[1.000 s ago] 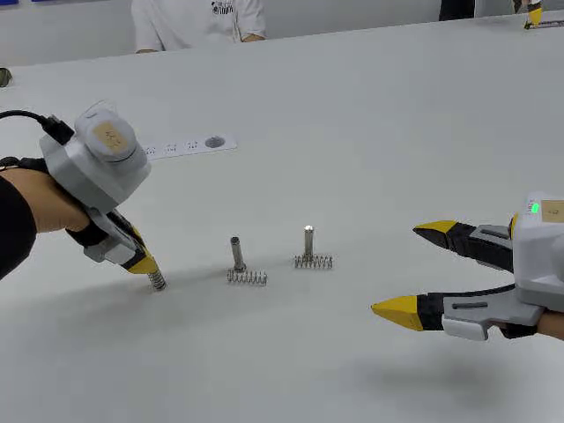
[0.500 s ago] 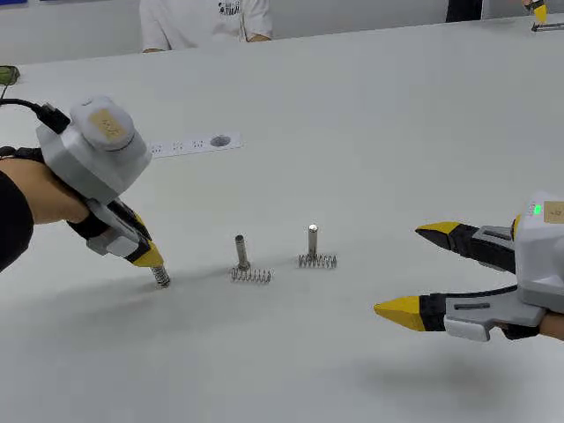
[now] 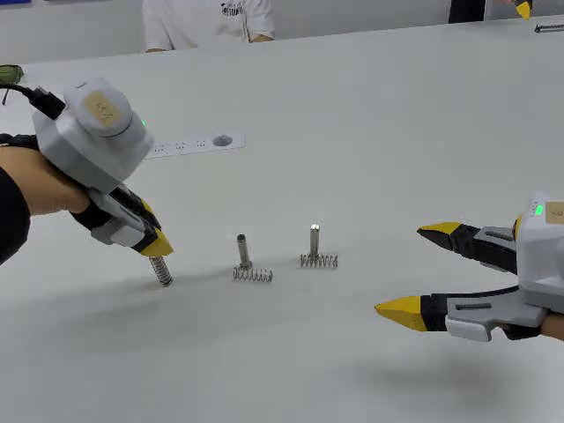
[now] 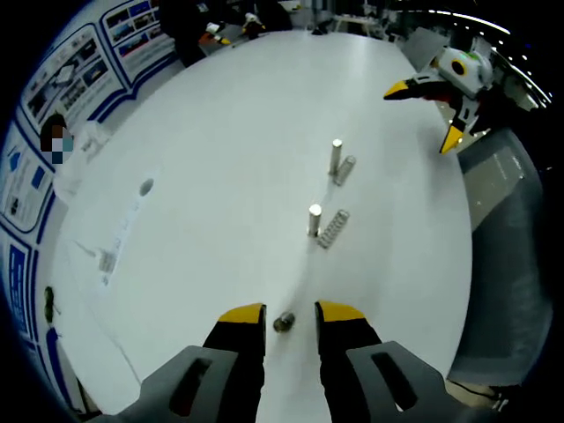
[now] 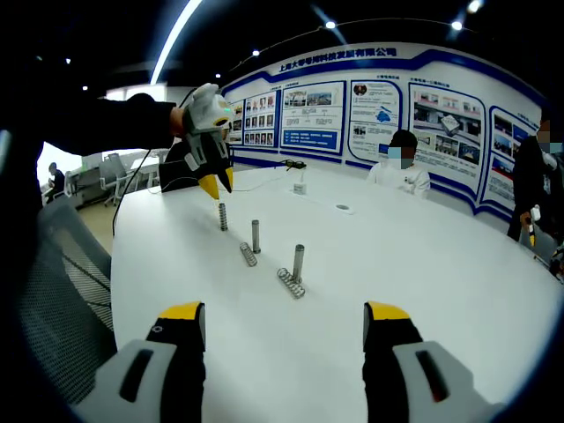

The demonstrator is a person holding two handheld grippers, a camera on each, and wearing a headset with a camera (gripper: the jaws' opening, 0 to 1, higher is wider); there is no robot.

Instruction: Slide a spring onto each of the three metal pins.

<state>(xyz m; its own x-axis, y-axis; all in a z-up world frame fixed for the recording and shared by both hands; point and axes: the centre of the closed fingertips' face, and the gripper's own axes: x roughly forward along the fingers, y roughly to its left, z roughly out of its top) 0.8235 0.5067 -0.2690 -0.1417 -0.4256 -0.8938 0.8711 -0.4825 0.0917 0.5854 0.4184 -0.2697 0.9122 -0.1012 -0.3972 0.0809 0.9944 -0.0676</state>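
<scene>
One spring [image 3: 161,271] sits on the left pin [image 4: 284,322] under the left gripper's [image 3: 159,247] slightly parted, empty jaws, the right gripper [image 3: 401,270] gapes wide, and the loose springs [image 3: 252,275] by the other pins [image 3: 242,251], likely light and squashy, want a gentle mid-coil pinch.

The broad white tabletop [image 3: 370,106] looks smooth and matt, the upright silver metal pins [image 3: 242,250] carry a dull polished shine, the coiled wire springs [image 3: 252,275] glint finely ribbed, and the left gripper [image 3: 157,249] and right gripper [image 3: 401,270] have matt grey plastic shells with smooth yellow-tipped jaws.
</scene>
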